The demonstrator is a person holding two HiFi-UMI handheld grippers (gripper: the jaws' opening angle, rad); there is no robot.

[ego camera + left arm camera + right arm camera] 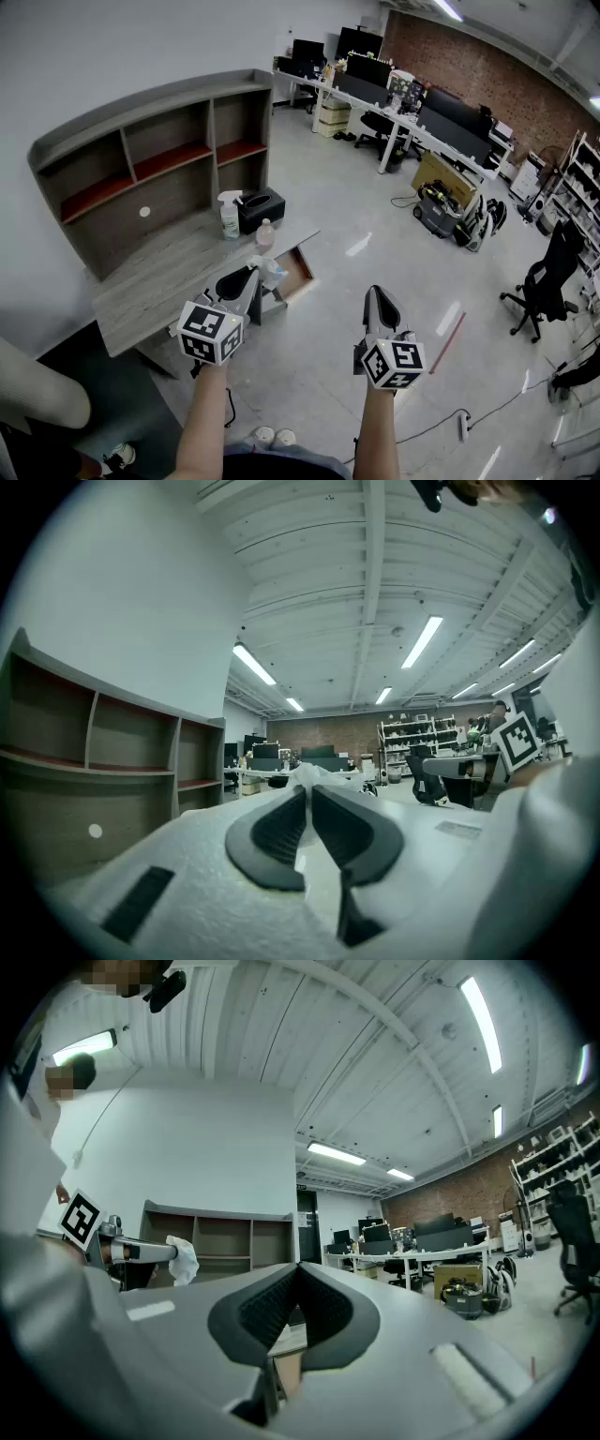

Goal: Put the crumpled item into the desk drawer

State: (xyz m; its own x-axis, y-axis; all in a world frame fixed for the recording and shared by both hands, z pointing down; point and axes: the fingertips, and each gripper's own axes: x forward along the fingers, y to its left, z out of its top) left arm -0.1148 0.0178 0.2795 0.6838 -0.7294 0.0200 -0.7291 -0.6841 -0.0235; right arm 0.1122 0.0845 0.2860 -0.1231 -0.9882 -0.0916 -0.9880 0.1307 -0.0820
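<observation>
A crumpled white item (pixel 271 273) sticks out from the tips of my left gripper (pixel 255 276), which is shut on it. It hangs in the air just left of the open desk drawer (pixel 296 271), whose brown inside shows at the desk's right end. In the left gripper view the white wad (pixel 315 774) pokes out past the pinched jaws of the left gripper (pixel 307 791). My right gripper (pixel 375 294) floats over the floor to the right of the drawer, shut and empty. The right gripper view shows the right gripper (pixel 298 1267) and the wad (pixel 184 1258) on the left gripper.
The grey desk (pixel 155 277) carries a shelf hutch (pixel 141 159), a spray bottle (pixel 230 216), a black box (pixel 261 209) and a small bottle (pixel 265 233). Office desks with monitors (pixel 394 89), a black chair (pixel 548 281) and floor cables (pixel 464 422) lie beyond.
</observation>
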